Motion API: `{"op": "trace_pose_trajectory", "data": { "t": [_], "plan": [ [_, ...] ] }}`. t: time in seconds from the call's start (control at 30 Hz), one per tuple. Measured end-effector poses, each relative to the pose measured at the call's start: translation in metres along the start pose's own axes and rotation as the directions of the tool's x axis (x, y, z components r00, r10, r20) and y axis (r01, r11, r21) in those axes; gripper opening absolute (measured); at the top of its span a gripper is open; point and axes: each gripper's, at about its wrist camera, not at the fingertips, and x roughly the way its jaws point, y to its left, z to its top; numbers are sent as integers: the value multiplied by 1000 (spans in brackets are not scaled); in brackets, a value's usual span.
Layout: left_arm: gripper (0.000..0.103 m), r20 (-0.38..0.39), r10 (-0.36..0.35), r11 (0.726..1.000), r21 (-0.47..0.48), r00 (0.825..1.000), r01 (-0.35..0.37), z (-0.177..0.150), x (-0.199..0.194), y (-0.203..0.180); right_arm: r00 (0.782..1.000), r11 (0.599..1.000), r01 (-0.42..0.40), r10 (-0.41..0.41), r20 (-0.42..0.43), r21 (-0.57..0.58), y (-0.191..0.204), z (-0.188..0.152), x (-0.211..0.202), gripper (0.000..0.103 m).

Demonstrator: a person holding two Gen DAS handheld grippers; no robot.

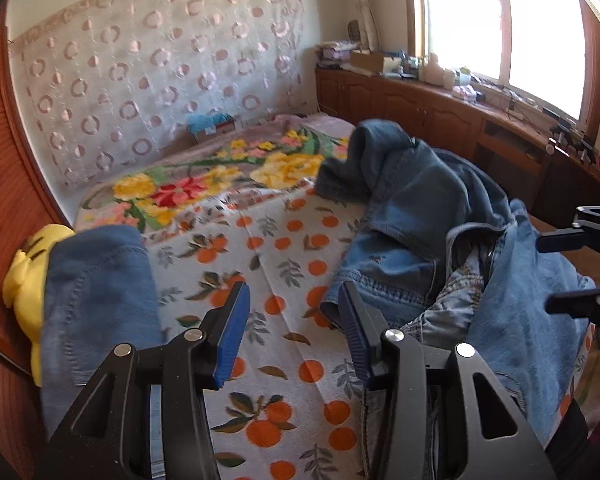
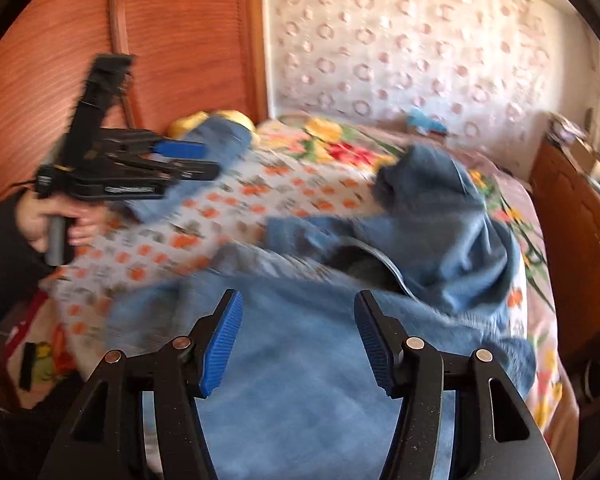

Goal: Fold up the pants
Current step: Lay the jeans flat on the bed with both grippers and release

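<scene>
Denim in a faded blue is lying crumpled across the orange-print bedspread [image 1: 284,280]: the pants [image 1: 428,216] are heaped toward the right side of the bed, waistband and fly bunching open near the front, while one leg [image 1: 96,292] is trailing off to the left, beside a yellow plush toy [image 1: 24,276] against the wooden side panel. The left gripper [image 1: 294,332] is hanging released over bare bedspread, its blue pads standing apart with nothing between them; the right gripper [image 2: 300,340] is likewise standing open above the broad blue cloth, pads not pressing on it. The likely risk, as I am judging it, is that either gripper is going to close on a single loose layer or a fold in the heap rather than on a hem or the waistband, so the garment would be dragging into a worse tangle instead of spreading flat; the trailing leg could also be slipping off the bed edge or pulling the toy along. Much is staying uncertain: the right wrist view is smearing with motion blur, so seams and edges there are hard to read; where the second leg ends is being hidden inside the pile; and the near edge of the pants is being cut off beneath both grippers' bodies.
</scene>
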Motion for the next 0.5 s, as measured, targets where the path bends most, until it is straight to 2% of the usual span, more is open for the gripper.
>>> {"op": "trace_pose_trajectory", "data": {
  "t": [0.03, 0.17, 0.4, 0.5],
  "plan": [
    [47, -17, -7, 1000, 3, 1000, 7, -2, 8, -2, 1000, 1000, 16, -16, -9, 19, 5, -1, -2, 60],
    [47, -62, -44, 999, 13, 997, 45, -2, 36, -9, 996, 993, 72, -67, -54, 94, -11, -15, 35, 60],
    [47, -134, -84, 996, 5, 987, 85, 3, 67, -15, 996, 987, 82, -78, -33, 135, -10, -14, 61, 60],
    [41, -158, -102, 995, -1, 982, 103, 4, 75, -18, 997, 986, 71, -66, -36, 148, -7, -11, 61, 61]
  ]
}}
